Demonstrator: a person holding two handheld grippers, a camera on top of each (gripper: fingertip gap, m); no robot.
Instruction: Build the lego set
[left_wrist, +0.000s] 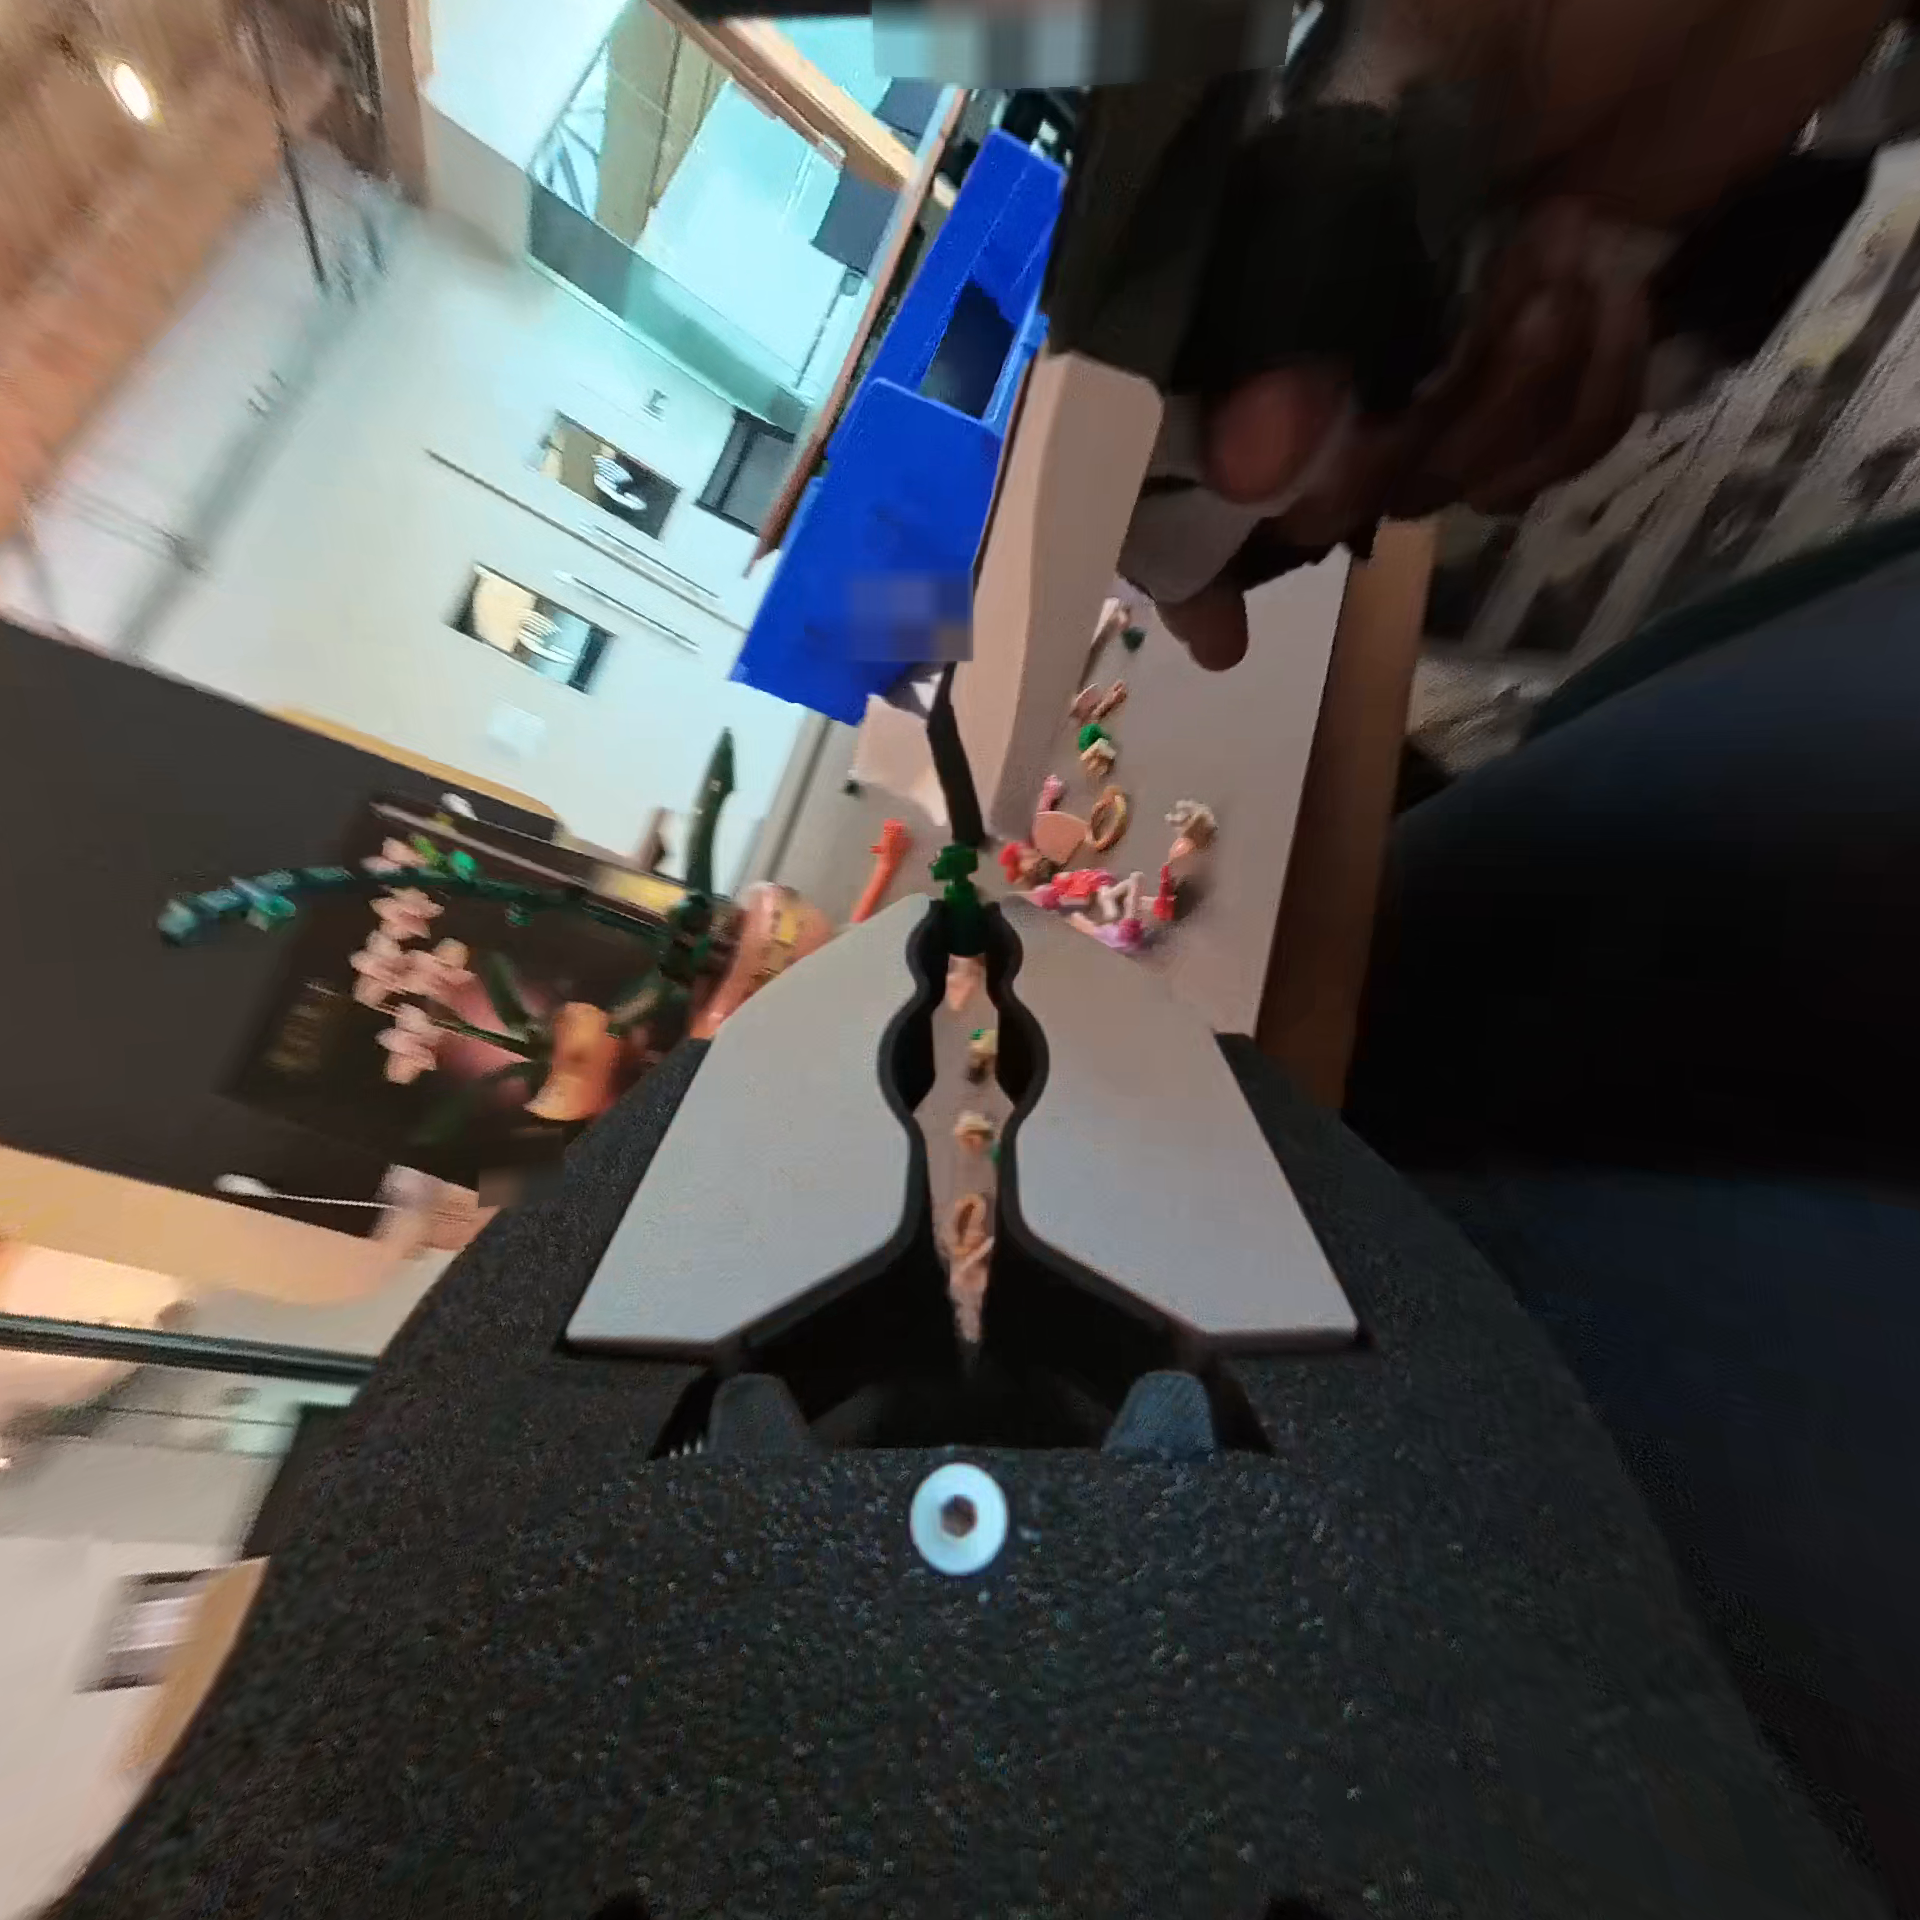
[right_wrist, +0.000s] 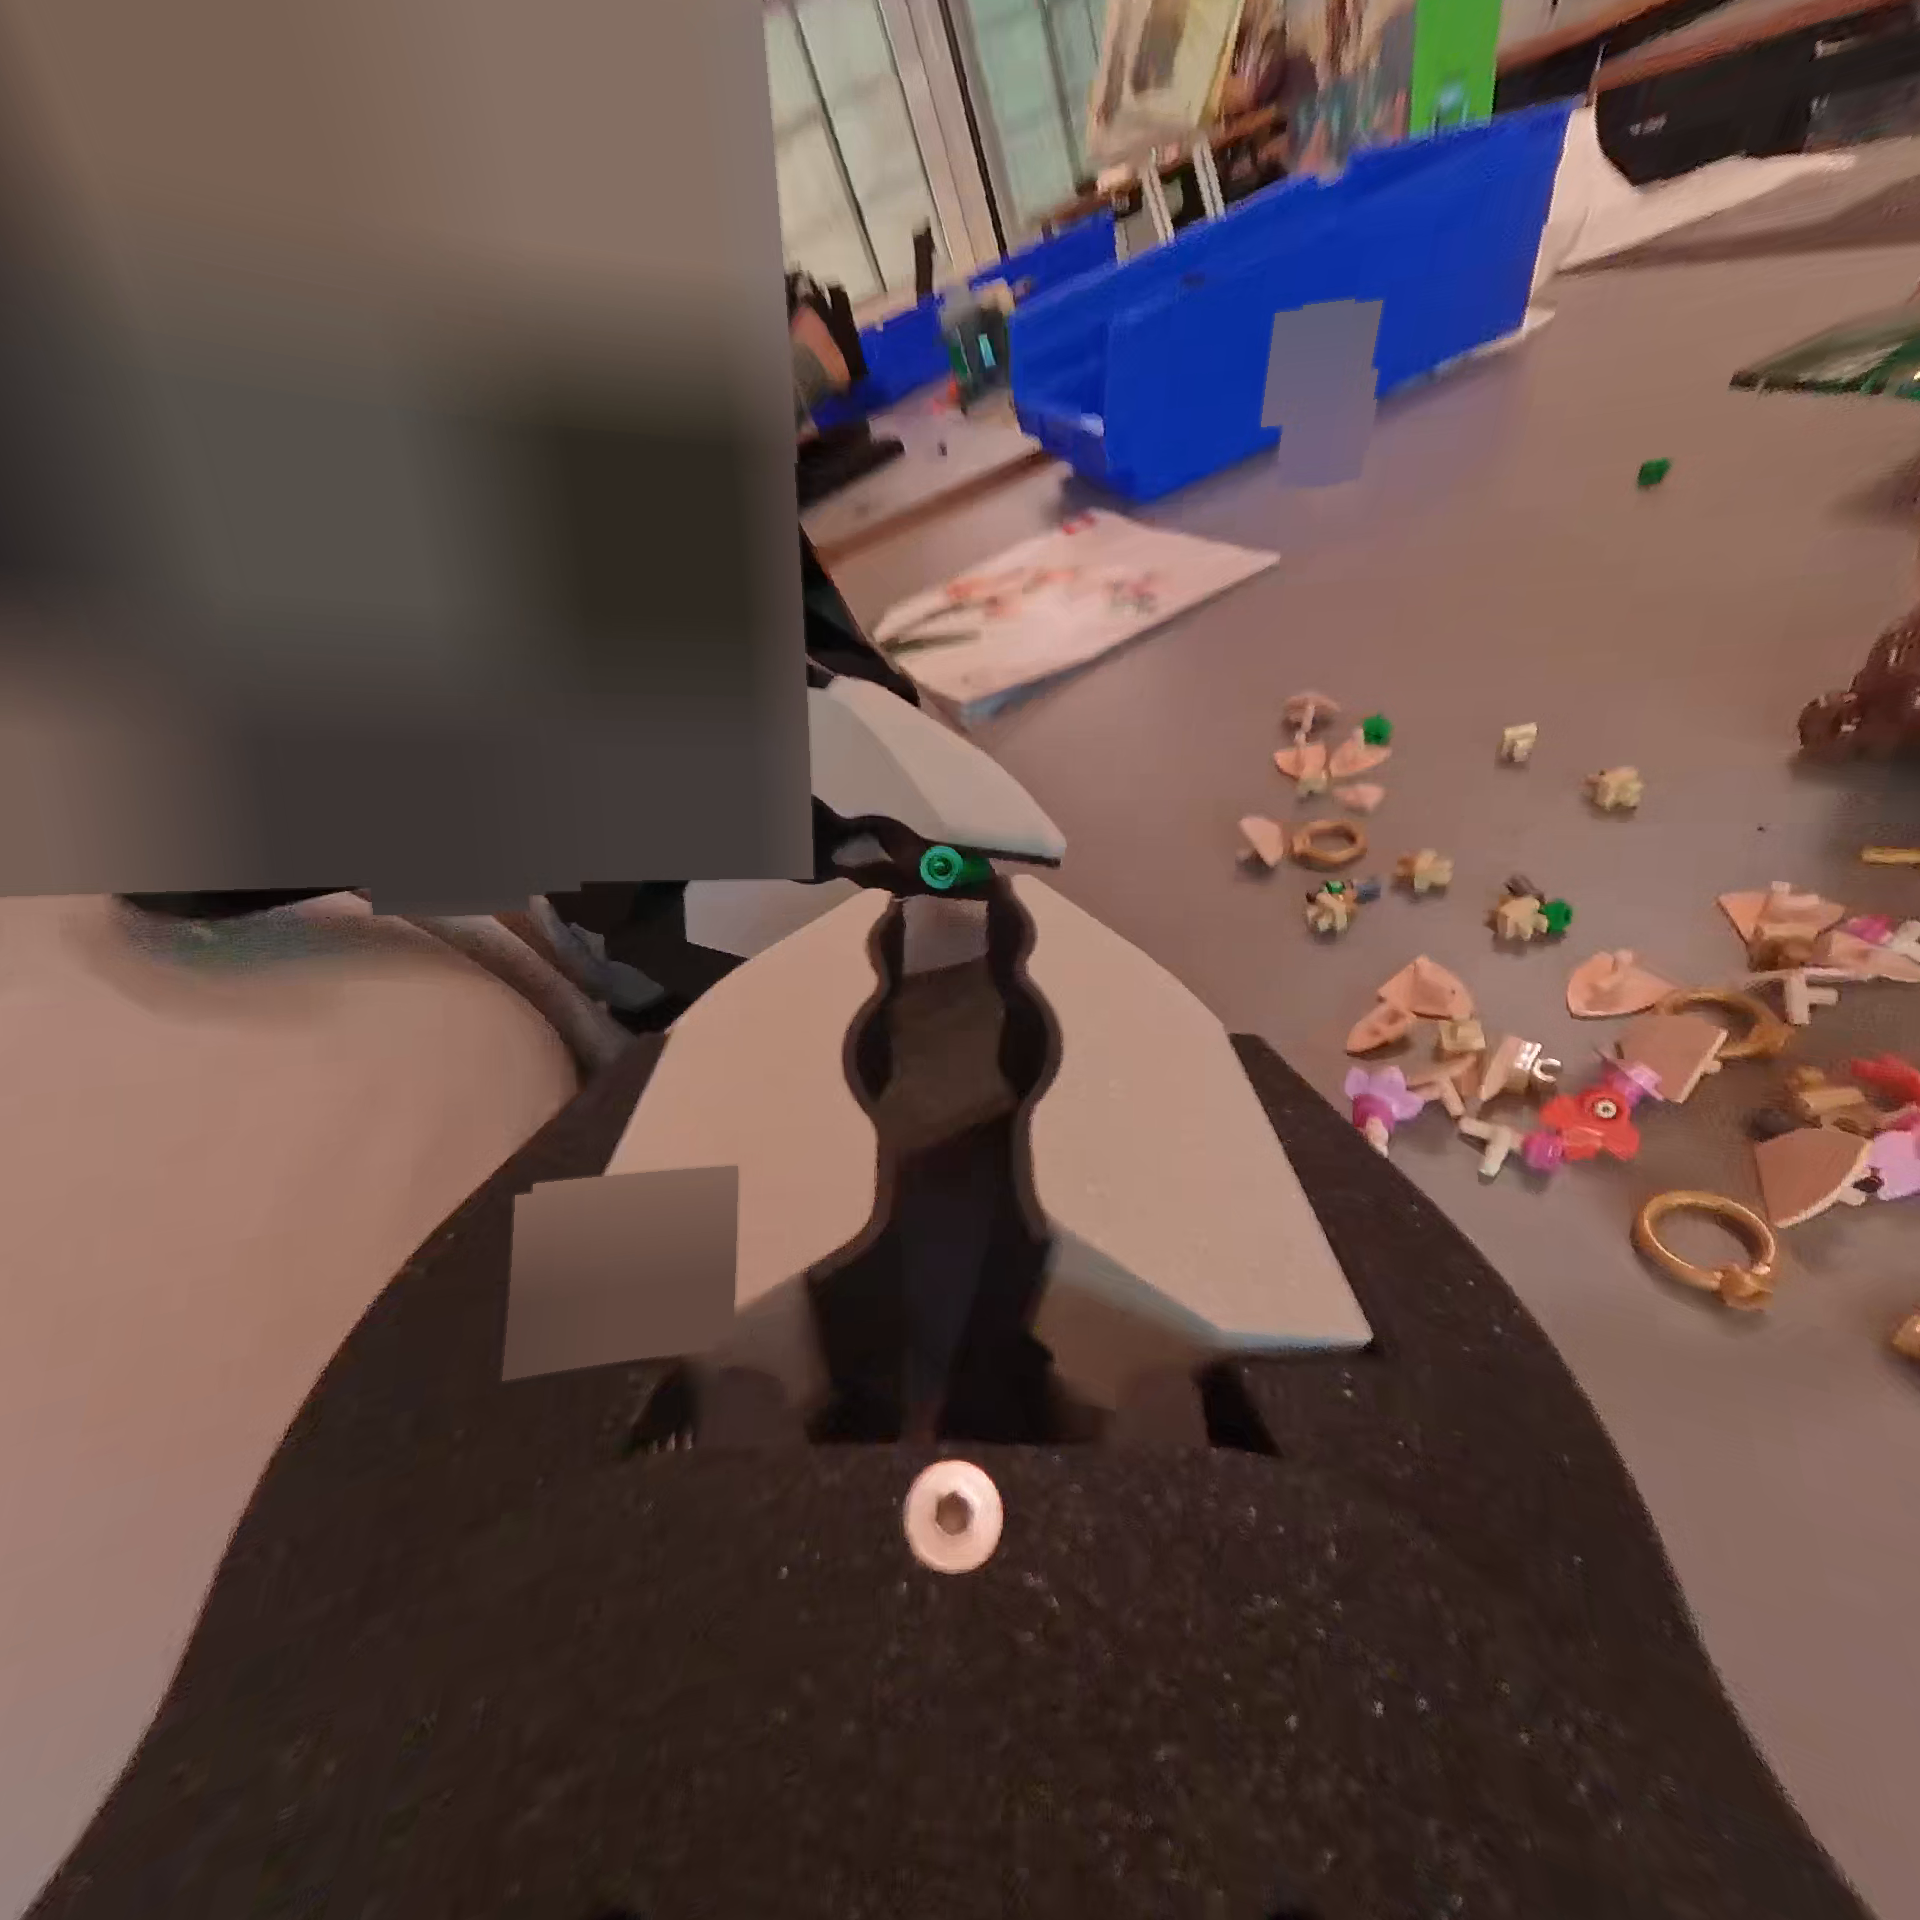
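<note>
My left gripper (left_wrist: 958, 906) is shut on a small green lego piece (left_wrist: 958, 914), pinched at its fingertips. In the right wrist view it comes in from the left, with the green piece (right_wrist: 940, 865) between its tips. My right gripper (right_wrist: 948, 896) has its tips right against that piece, and its jaws stand a narrow gap apart. Whether they pinch the piece is hidden. In the left wrist view the right gripper shows as a thin black finger (left_wrist: 956, 769) that reaches the green piece from above. Loose tan, pink, red and gold lego pieces (right_wrist: 1558, 1039) lie on the grey table (right_wrist: 1455, 623).
Blue bins (right_wrist: 1278, 343) stand at the back of the table. An instruction booklet (right_wrist: 1070, 603) lies in front of them. A dark brown built part (right_wrist: 1870, 696) sits at the right edge. The lego box with a flower picture (left_wrist: 436, 987) stands to the left. A person's hand (left_wrist: 1403, 416) holds the right gripper.
</note>
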